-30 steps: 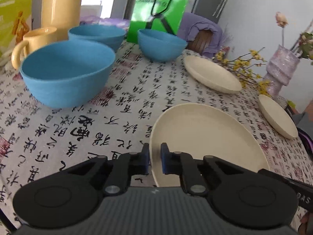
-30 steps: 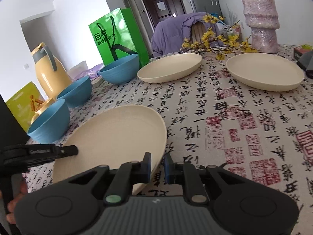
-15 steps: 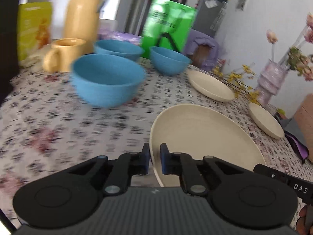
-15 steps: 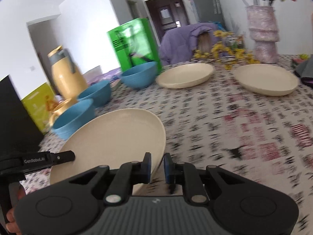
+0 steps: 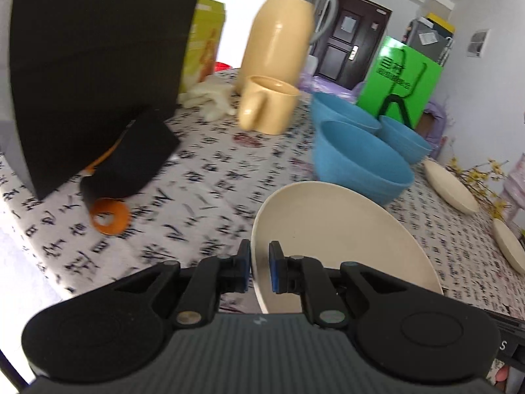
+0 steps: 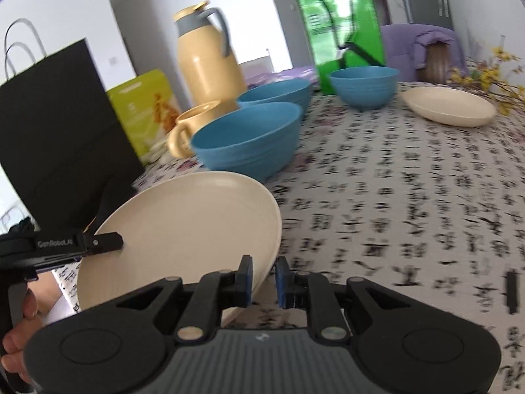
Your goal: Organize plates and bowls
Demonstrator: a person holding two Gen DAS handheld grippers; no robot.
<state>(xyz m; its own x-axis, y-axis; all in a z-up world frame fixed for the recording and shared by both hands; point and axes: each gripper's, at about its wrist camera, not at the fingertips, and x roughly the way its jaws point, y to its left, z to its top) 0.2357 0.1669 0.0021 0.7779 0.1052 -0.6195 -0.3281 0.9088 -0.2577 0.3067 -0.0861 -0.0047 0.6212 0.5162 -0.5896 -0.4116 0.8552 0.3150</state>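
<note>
- Swinging left we go: against a second ago, both views have swept across the table, so the black paper bag (image 5: 92, 65) now fills the upper left of the left wrist frame and the far plates have slid off to the right edge.
- Our cream plate (image 5: 331, 243) comes along with us, lifted clear of the patterned tablecloth (image 5: 197, 197), low centre in both frames, just in front of the nearest blue bowl (image 5: 361, 161).
- We've got the left gripper (image 5: 260, 271) clamped on the plate's near rim, as it was before, and in the right wrist view its finger shows pinching the plate's left edge.
- Over on the right, the right gripper (image 6: 264, 280) is closed on the opposite rim; that grip looks unchanged too.
- We judge this plate stiff, fairly light and smooth, so likely slippery between the pads; the rim is the only sensible hold, and two opposite pinches keep it level.
- Blur on the cloth tells us we're moving fast, so we'd watch for the rim sliding out.
</note>
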